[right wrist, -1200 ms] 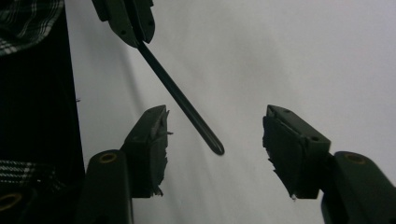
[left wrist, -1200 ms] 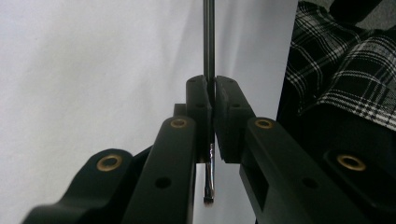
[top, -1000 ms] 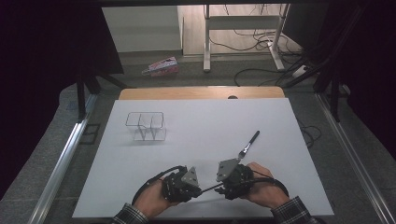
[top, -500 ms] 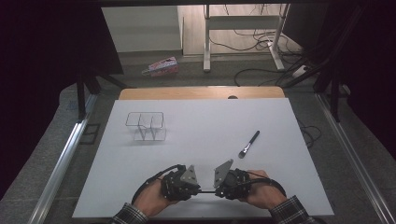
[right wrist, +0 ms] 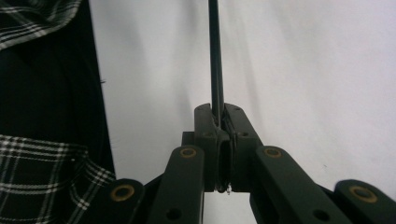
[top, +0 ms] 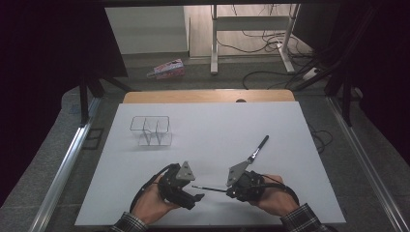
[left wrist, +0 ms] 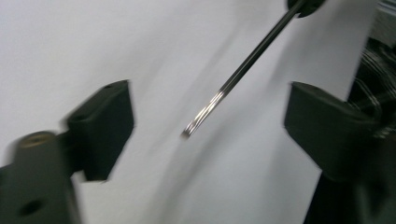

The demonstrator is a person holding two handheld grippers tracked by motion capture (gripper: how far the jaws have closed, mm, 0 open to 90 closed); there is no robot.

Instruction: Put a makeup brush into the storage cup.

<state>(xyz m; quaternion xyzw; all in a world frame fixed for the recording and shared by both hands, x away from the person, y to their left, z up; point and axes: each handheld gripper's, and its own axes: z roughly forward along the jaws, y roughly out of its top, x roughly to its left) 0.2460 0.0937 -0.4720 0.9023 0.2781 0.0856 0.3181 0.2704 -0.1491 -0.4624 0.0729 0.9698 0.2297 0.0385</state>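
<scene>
Opening: left gripper [top: 197,196] jaws were just spread; rod [top: 209,188] tip was left between them, untouched.
Right gripper [top: 231,191]: was clamped shut on the rod's other end.
Rod place: was held just over the table [top: 217,123], between both grippers.
Meaning: handover to the right was judged done.
Count: two grippers, one rod, one pen [top: 257,149], one clear holder [top: 151,130].

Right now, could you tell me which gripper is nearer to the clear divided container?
Left. The left gripper sits below the clear divided container, toward the table's near edge; the right gripper is farther off to the right, clamped on a thin rod.
</scene>
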